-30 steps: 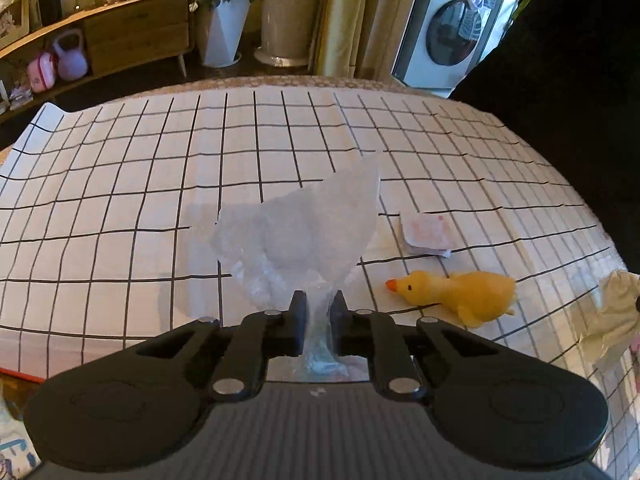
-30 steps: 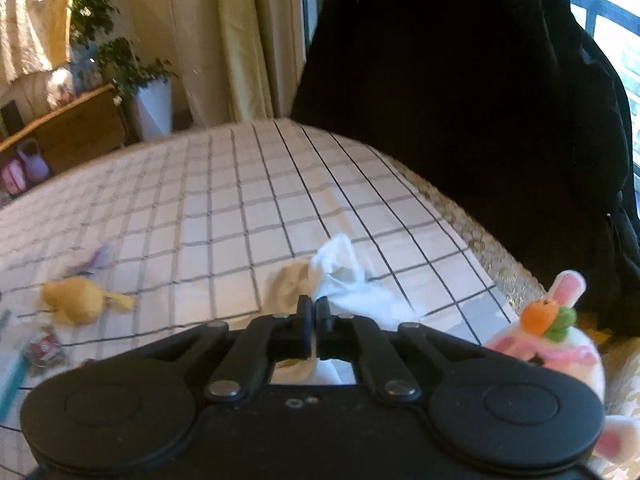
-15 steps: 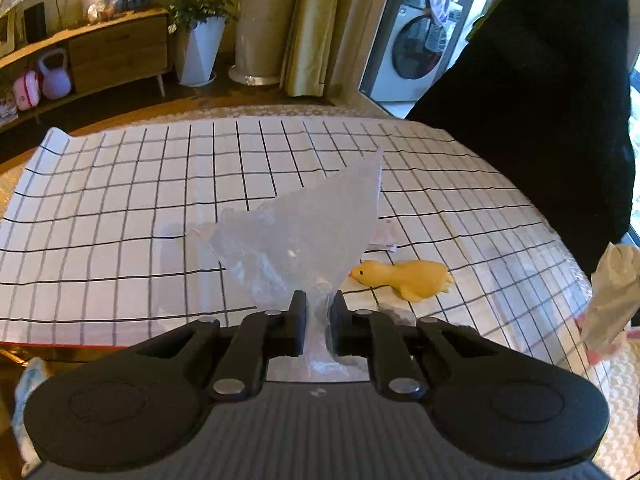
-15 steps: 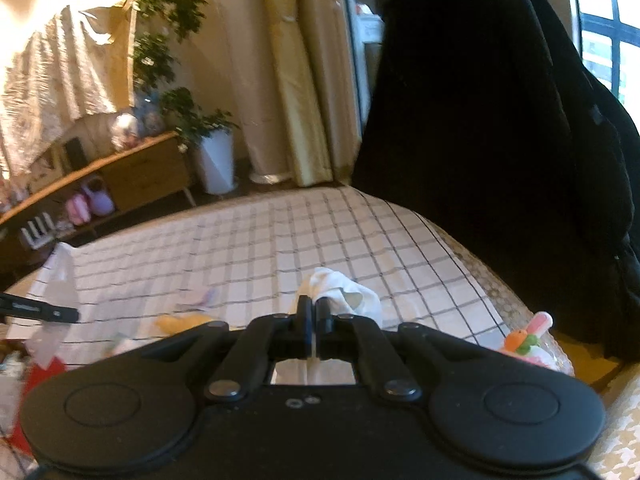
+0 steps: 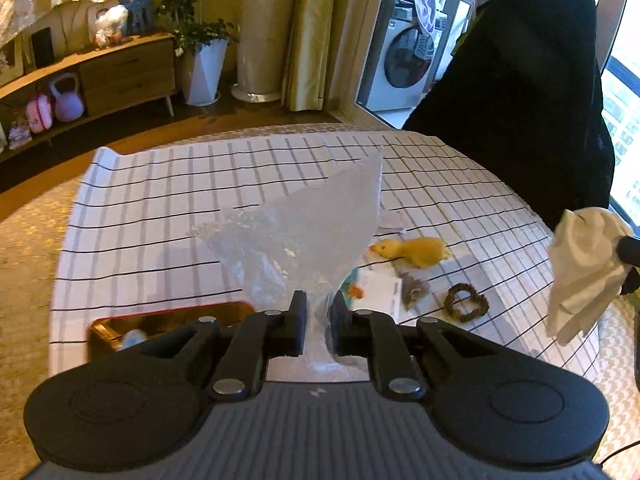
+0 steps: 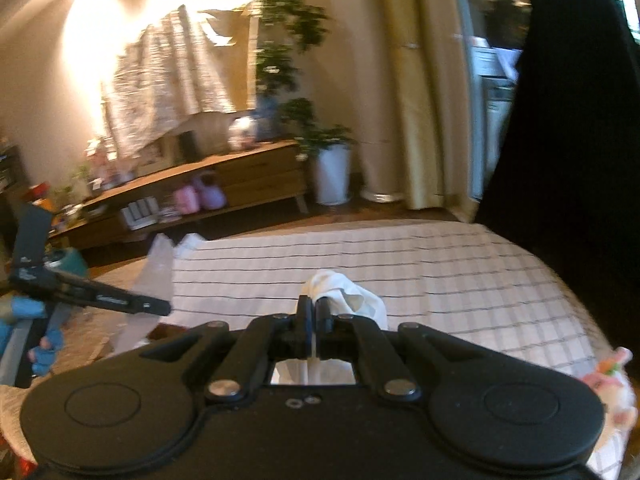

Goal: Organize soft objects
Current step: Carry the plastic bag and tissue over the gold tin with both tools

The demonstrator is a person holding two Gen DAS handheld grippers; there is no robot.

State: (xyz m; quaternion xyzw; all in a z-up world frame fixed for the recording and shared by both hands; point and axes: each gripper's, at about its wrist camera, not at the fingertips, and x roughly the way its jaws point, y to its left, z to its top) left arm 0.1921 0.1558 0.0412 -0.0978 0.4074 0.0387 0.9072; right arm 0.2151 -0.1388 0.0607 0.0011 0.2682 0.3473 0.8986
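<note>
My left gripper (image 5: 318,312) is shut on a clear crumpled plastic bag (image 5: 304,232) and holds it up above the checked tablecloth (image 5: 160,216). My right gripper (image 6: 314,316) is shut on a white cloth (image 6: 352,296), lifted above the table; the cloth also hangs at the right of the left wrist view (image 5: 580,268). A yellow plush duck (image 5: 416,252), a brown scrunchie (image 5: 466,302) and a small grey fuzzy item (image 5: 414,290) lie on the cloth. The left gripper with its bag shows in the right wrist view (image 6: 156,308).
A wooden tray with a red rim (image 5: 168,320) sits at the table's near left edge. A white packet (image 5: 378,288) lies near the duck. A pink-and-white plush toy (image 6: 608,380) sits at the right edge. A black-draped chair (image 5: 520,100) stands behind the table.
Both grippers have risen and pulled back from the table, each still holding its item. The tray, scrunchie and packet have come into the left wrist view.
</note>
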